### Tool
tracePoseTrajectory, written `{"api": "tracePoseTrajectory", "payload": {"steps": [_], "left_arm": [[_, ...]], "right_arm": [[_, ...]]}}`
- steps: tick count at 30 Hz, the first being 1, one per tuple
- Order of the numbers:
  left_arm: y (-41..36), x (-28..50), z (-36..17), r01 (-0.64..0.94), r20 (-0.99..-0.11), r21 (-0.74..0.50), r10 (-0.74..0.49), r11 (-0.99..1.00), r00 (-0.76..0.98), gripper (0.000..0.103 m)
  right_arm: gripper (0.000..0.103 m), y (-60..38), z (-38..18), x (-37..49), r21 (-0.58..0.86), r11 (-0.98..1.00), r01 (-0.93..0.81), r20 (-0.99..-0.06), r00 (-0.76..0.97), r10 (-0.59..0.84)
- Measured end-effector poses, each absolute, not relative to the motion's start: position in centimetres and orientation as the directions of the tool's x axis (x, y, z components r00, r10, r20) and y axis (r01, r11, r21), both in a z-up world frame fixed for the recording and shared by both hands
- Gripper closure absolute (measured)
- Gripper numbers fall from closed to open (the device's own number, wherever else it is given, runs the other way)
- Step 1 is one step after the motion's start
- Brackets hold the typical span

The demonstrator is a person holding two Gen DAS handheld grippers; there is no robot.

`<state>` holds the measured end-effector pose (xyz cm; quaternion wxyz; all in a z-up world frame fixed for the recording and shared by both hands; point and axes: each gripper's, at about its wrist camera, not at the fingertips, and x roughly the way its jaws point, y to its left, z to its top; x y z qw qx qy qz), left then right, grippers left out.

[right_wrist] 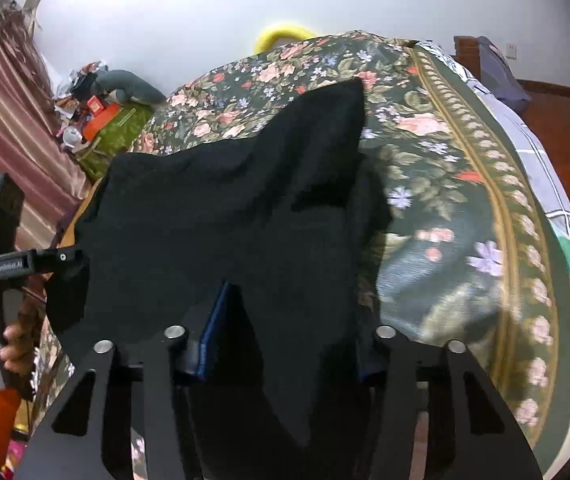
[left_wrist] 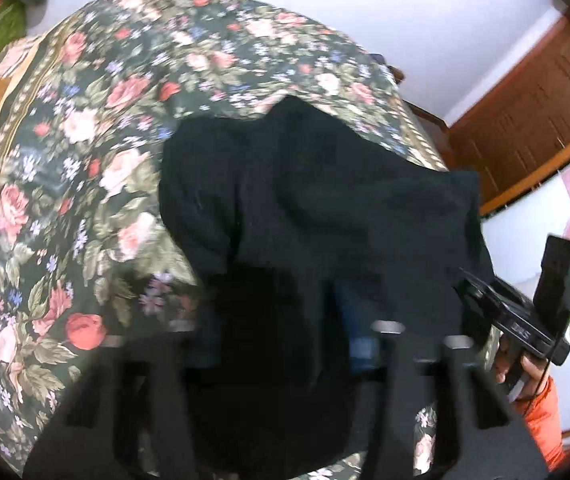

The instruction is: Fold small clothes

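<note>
1. Both jaws clench cloth: left gripper point(left_wrist: 285, 344) and right gripper point(right_wrist: 281, 344) each pinch the black garment point(right_wrist: 221, 216).
2. It hangs lifted over the floral bedspread point(right_wrist: 437, 184), peak toward twelve o'clock.

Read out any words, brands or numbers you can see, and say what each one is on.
White brand lettering on the black bar of the left gripper: too blurred to read.
White marking on the black body of the right gripper: too blurred to read.
Black garment, floral bedspread: no text.
</note>
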<state>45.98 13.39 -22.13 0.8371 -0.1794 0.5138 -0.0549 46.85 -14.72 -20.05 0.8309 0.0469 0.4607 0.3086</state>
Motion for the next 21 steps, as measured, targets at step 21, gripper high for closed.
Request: {"api": "tracePoseTrajectory", "payload": {"steps": [21], "left_arm": [[15.7,30.5,-4.3,-0.035,-0.688,-0.257,-0.158,0.966,0.708,0.083]], "right_arm": [[0.091,-12.4,-3.1,32.6,0.299,0.635,-0.712,-0.505,0.447,0.739]]}}
